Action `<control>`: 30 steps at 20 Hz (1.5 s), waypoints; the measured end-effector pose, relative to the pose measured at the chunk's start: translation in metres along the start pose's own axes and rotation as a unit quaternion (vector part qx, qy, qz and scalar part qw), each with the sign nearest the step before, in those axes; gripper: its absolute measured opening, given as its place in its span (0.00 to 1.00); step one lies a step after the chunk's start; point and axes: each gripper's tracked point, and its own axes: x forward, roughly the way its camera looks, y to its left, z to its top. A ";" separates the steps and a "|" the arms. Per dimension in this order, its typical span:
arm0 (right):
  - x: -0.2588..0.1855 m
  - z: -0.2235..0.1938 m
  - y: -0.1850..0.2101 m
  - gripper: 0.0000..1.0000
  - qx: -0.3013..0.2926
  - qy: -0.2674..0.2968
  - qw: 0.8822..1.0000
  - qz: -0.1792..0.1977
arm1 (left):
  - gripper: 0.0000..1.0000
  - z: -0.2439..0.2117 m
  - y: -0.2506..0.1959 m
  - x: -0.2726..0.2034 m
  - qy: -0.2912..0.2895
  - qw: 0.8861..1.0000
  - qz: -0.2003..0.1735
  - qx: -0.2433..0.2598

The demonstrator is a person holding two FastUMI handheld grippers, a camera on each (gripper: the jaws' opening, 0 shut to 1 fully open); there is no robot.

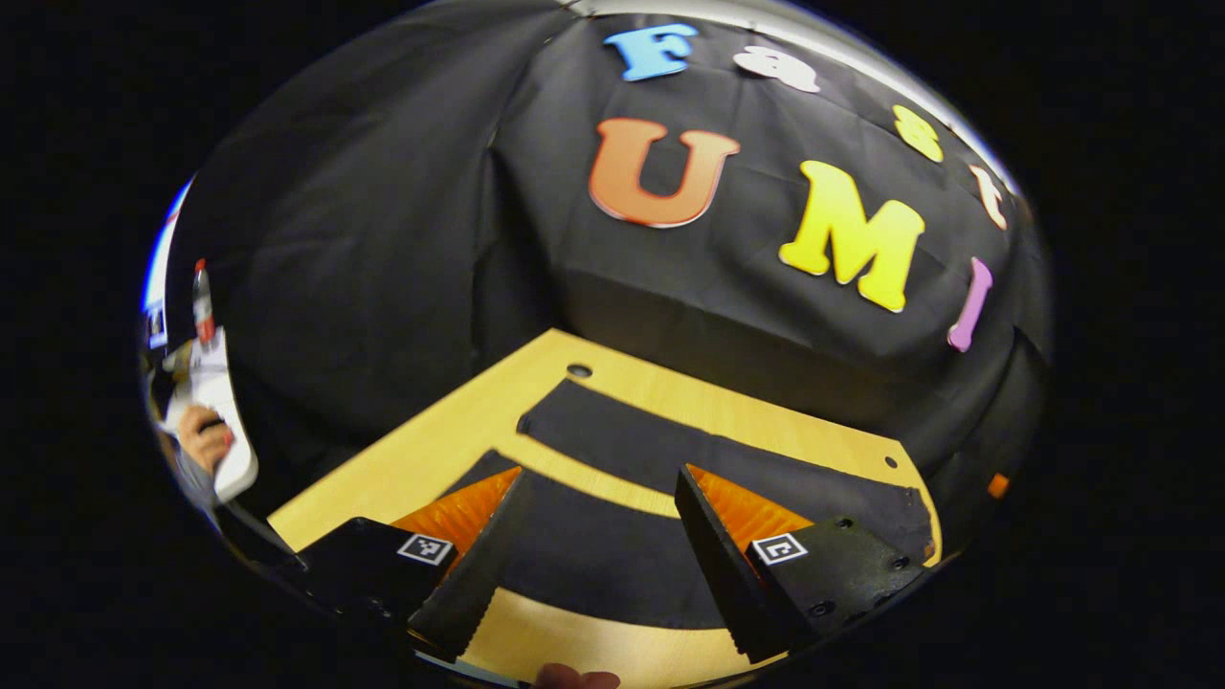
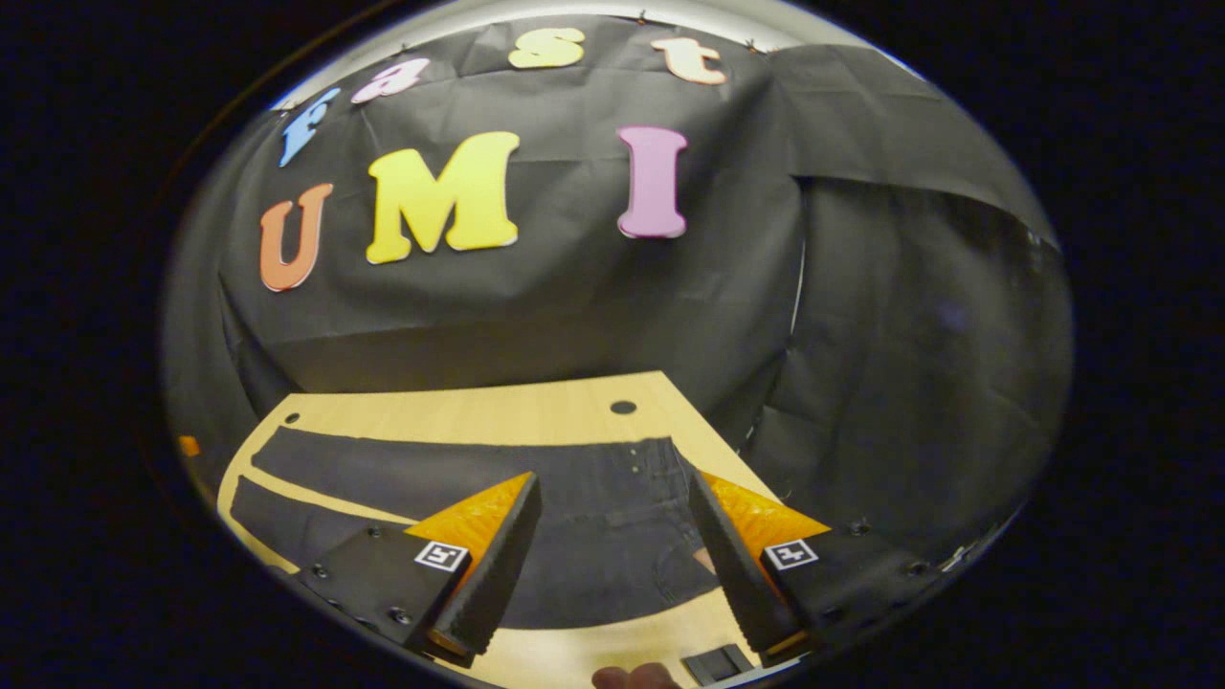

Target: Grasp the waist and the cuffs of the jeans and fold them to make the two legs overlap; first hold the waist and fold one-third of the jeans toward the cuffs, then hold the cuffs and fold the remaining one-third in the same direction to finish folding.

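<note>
Two grippers hover over the jeans (image 2: 536, 498), which lie flat and unfolded on the wooden table (image 2: 478, 411), legs spread apart. Your left gripper (image 1: 598, 560) hangs above the leg end of the jeans, your right gripper (image 2: 612, 565) above the waist end; this split suits the first fold, leg onto leg. Both sets of jaws stand wide apart and hold nothing. A fingertip (image 1: 574, 677) shows nearer you than the jeans.
</note>
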 end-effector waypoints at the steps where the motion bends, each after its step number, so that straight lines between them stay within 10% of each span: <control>1: 0.001 -0.011 -0.010 0.96 0.013 0.019 1.000 -0.003 | 0.99 -0.011 0.012 0.000 0.019 0.999 0.010 -0.031; 5: 0.004 -0.054 -0.042 0.96 0.066 0.084 0.994 -0.022 | 0.99 -0.053 0.044 0.006 0.092 0.979 0.033 -0.181; 13: 0.014 -0.114 -0.079 0.98 0.194 0.171 0.964 -0.060 | 0.99 -0.088 0.091 0.036 0.157 0.900 0.073 -0.401; 20: 0.026 -0.133 -0.079 0.98 0.255 0.211 0.942 -0.054 | 0.96 -0.076 0.090 0.069 0.169 0.896 0.080 -0.403; 27: 0.070 -0.168 -0.097 0.93 0.423 0.257 0.866 -0.072 | 0.95 -0.068 0.088 0.082 0.153 0.885 0.074 -0.433; 30: 0.088 -0.161 -0.105 0.95 0.448 0.251 0.855 -0.079 | 1.00 -0.067 0.087 0.084 0.154 0.883 0.076 -0.437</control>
